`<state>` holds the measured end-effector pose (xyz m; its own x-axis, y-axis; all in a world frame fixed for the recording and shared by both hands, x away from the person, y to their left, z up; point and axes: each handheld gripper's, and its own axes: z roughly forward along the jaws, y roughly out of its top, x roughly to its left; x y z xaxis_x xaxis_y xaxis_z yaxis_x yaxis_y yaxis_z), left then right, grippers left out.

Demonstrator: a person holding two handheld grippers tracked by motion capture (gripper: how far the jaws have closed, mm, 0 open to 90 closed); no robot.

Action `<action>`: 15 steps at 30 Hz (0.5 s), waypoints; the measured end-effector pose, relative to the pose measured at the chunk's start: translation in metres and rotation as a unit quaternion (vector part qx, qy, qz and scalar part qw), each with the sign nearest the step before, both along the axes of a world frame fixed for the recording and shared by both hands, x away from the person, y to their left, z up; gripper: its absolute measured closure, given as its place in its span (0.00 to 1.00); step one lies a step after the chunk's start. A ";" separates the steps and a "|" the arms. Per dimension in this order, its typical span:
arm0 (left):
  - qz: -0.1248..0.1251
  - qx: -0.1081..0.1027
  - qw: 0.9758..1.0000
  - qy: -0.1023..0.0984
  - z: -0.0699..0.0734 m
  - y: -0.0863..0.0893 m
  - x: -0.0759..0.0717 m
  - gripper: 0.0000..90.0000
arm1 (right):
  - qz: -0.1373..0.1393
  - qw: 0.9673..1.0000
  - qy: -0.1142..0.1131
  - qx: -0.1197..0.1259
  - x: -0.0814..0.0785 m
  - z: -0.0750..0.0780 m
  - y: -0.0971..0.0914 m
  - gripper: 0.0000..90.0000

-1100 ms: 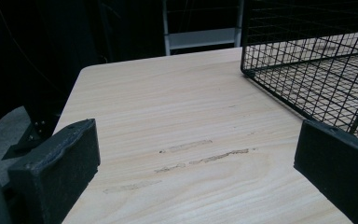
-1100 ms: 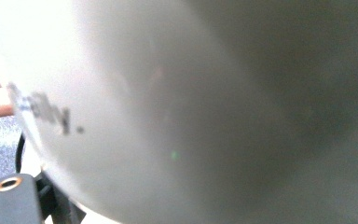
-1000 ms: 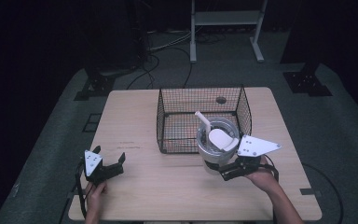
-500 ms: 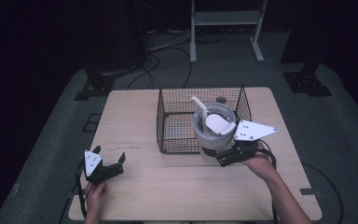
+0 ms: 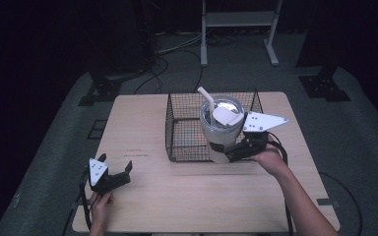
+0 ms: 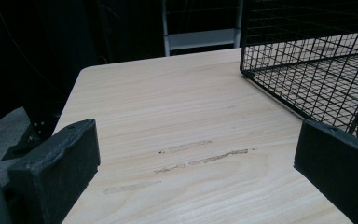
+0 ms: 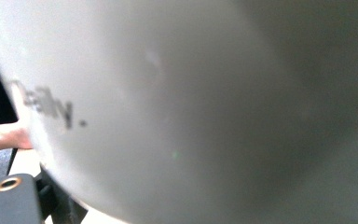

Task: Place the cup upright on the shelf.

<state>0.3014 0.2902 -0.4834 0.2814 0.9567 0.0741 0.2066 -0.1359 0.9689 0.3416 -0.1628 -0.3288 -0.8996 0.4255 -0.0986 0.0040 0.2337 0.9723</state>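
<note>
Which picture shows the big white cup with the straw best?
The high view. There the tall white tumbler shows whole, with its lid and straw, gripped low by the right gripper in front of the black wire basket. The right gripper view has just a blurry white wall of it, up close.

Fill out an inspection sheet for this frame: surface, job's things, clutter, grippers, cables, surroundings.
Surface: light wooden table, faint scuff marks near the left gripper.
Job's things: white tumbler with lid and straw, held up at the front edge of the black wire basket; whether it clears the rim, cannot tell.
Clutter: nothing seen.
Grippers: right gripper shut on the tumbler's side; left gripper open, low over the table's near left, holding nothing.
Cables: one trails from each gripper; more lie on the floor behind the table.
Surroundings: dark room, grey floor mat, white frame legs behind.
</note>
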 end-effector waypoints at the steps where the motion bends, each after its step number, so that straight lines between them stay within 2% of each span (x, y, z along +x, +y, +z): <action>1: 0.000 0.000 1.000 0.000 0.000 0.000 0.000 0.00 | 0.001 1.000 0.002 0.001 0.002 0.000 0.001 0.10; 7: 0.000 -0.001 1.000 -0.001 0.000 0.000 0.000 0.00 | 0.005 1.000 0.015 0.003 0.016 0.005 0.004 0.09; 15: 0.000 -0.002 1.000 -0.001 0.000 0.000 0.000 0.00 | 0.004 1.000 0.022 -0.007 0.033 0.010 0.011 0.09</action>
